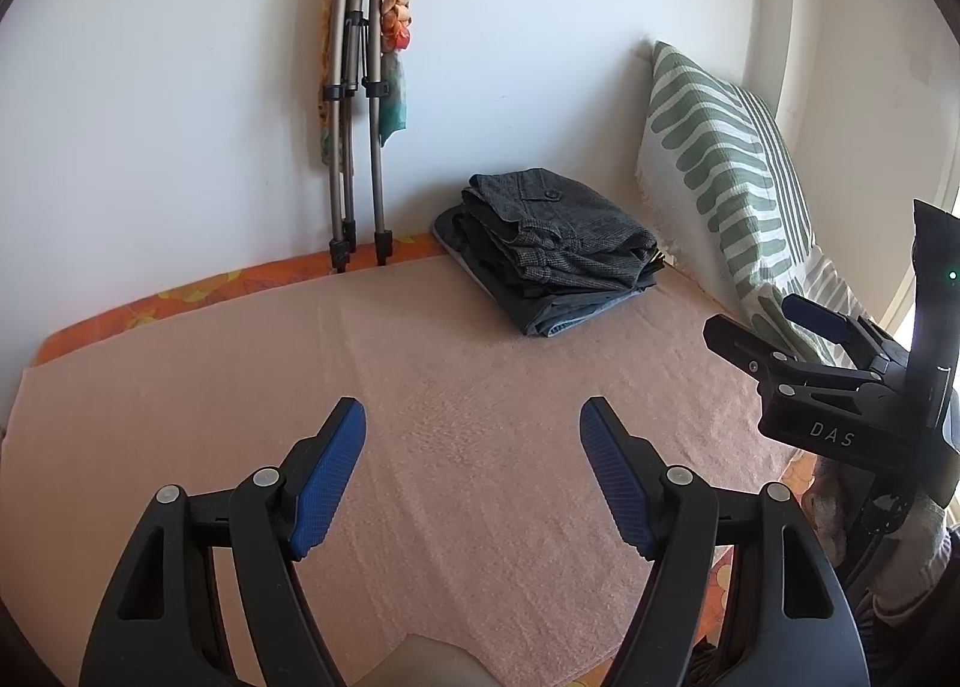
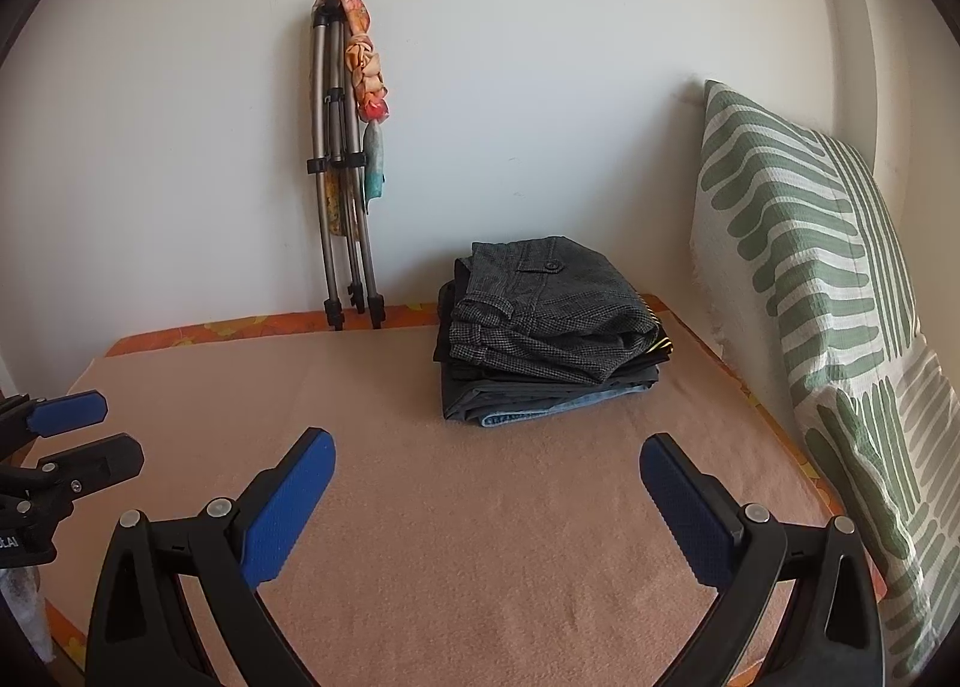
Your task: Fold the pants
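Both my hands hover over the peach blanket (image 1: 480,447) on the bed, and nothing is between either pair of fingers. My left gripper (image 1: 473,474) has its blue pads spread wide apart, bare blanket showing in the gap. My right gripper (image 2: 487,504) is spread just as wide, also empty.

The folded pants (image 2: 552,321) sit in a stack at the far end of the blanket, near the wall: a grey checked pair on top with a buttoned pocket flap, darker pairs under it. They are well apart from both grippers.

From the right wrist view I get a strip of light blue denim (image 2: 564,405) at the bottom of the stack, clearer than on the left, plus my left fingers (image 2: 66,414) poking in at the left edge. The left wrist view gives me the body of the right gripper at the right edge, with the letters DAS (image 1: 831,434) on it and a small green light (image 1: 952,275) above.

Both views share the folded tripod (image 1: 357,105) leaning on the white wall with a colourful scarf (image 1: 396,3) tied to it, and the green-and-white pillow (image 2: 840,339) propped up on the right.
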The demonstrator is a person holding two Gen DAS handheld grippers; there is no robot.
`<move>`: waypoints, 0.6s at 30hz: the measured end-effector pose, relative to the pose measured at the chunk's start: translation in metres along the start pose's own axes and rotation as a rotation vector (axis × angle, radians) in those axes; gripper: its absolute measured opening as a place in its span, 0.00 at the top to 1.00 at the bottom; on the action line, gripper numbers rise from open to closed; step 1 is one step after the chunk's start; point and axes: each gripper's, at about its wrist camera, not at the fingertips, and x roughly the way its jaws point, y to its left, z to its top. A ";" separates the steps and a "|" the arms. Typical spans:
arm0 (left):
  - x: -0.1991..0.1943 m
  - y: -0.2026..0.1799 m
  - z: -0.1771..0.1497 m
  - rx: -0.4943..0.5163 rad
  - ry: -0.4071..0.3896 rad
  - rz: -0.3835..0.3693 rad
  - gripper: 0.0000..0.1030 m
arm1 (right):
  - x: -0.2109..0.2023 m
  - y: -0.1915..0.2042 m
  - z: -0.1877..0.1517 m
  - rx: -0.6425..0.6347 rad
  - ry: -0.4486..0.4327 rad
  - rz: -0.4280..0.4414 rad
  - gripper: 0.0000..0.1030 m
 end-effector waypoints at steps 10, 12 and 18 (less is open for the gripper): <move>-0.001 -0.001 0.000 0.001 0.002 -0.002 0.28 | 0.001 0.002 -0.001 -0.003 0.002 0.002 0.00; -0.001 -0.001 0.000 0.001 0.003 -0.004 0.28 | 0.001 0.002 0.000 -0.002 0.001 0.001 0.00; -0.002 -0.002 0.000 0.005 0.000 -0.004 0.28 | 0.001 0.002 0.000 -0.003 0.003 0.002 0.00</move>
